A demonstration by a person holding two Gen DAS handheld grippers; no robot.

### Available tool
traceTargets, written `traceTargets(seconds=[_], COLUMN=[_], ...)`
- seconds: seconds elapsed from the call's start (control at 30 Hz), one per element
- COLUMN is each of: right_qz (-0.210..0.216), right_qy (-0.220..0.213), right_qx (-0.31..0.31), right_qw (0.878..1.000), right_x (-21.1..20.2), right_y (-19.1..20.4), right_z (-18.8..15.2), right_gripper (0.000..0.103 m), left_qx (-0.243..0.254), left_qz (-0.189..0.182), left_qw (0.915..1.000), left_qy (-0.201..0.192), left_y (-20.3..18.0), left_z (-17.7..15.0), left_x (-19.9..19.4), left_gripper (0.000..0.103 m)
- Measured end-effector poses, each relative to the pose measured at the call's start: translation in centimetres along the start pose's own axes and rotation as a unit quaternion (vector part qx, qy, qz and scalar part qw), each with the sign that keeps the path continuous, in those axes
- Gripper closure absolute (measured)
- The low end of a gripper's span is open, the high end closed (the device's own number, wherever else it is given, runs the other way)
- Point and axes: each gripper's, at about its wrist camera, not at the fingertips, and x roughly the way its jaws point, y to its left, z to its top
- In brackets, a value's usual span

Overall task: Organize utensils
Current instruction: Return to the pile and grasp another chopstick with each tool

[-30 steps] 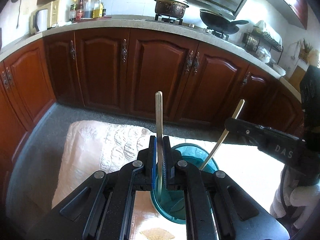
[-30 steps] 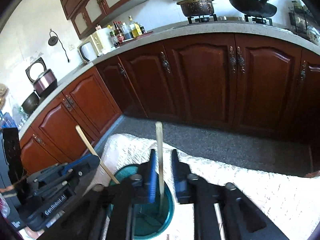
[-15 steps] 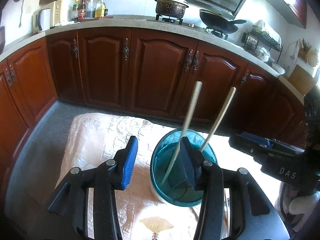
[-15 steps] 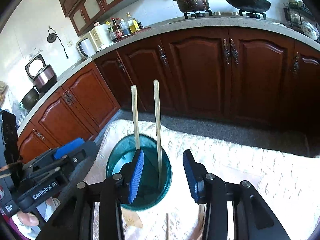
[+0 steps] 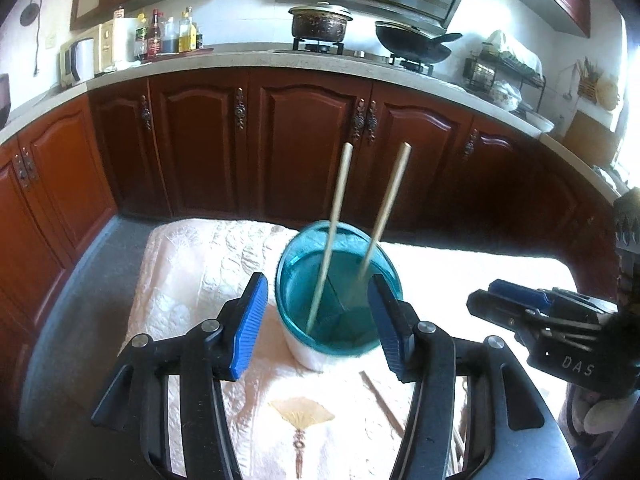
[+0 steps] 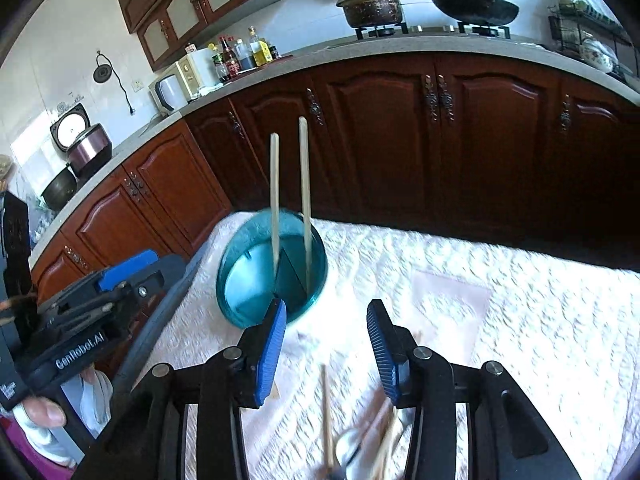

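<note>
Kitchen setting: white embossed cloth (image 5: 192, 264) is covering the work surface, with dark red cabinets (image 5: 304, 140) running behind it.

Nearest the right wrist camera, loose chopsticks (image 6: 326, 412) and what looks like a spoon (image 6: 352, 450) are lying on the cloth, blurred. Left wrist view is showing 1 more loose stick (image 5: 380, 404) on the cloth by the cup's base.

Left gripper (image 5: 318, 320) is sitting with blue pads spread and its jaws are opening; the near wall of the cup shows between the pads, not touched by them. Right gripper (image 6: 326, 346) is also standing apart, pads spread over bare cloth, pinching nothing.

Just beyond both tools, teal cup (image 5: 338, 292) is standing upright on the cloth. 2 chopsticks are standing in it: left chopstick (image 5: 332, 224) and right chopstick (image 5: 386, 208), both leaning, tips apart, tops clear of the rim.

Farther back, pot (image 5: 320, 22) and wok (image 5: 412, 44) are resting on the stove, bottles (image 5: 168, 36) grouped at the counter's left.
</note>
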Motion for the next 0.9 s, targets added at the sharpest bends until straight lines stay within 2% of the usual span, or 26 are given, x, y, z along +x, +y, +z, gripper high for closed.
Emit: traceTargets(seconds=[0.13,0.23,0.3,0.53,0.57,0.73,0.9], right_qz=[-0.012,-0.022,-0.028,-0.018,-0.016,-0.007,-0.02], right_qy=[0.012,0.023,0.037,0.073,0.076,0.084,0.105], right_qx=[0.005,0.02,0.038,0.072,0.072,0.068,0.066], right_qw=[1.0,0.999,0.998,0.995,0.994,0.994,0.992], right_x=[-0.8,-0.9,-0.6,1.2,1.6,3.9,7.3], right_y=[-1.3,-2.9,-4.3,-7.0,-7.0,-7.2,-8.1], right_z=[-2.1,-3.8,-5.3,-8.5,-8.6,-8.1,-7.0], right_gripper=[0.062,0.062,0.062,0.064,0.068,0.075,0.082], left_qx=[-0.005,-0.016,-0.022,-0.026,-0.028,-0.036,-0.029], left_qz=[-0.025,-0.046,-0.059,-0.061,-0.06,-0.06,-0.065], left_qw=[0.9996,0.9984,0.9973,0.9934,0.9925,0.989,0.9879], left_qy=[0.015,0.026,0.038,0.094,0.102,0.13,0.138], left_y=[-0.5,-0.7,-0.9,-1.4,-1.4,-1.8,-2.7], left_z=[-1.1,-2.3,-3.2,-6.9,-7.6,-9.3,-9.6], left_x=[-0.5,-0.7,-0.5,2.0,2.4,4.0,4.7], left_gripper=[0.05,0.039,0.038,0.038,0.038,0.038,0.038])
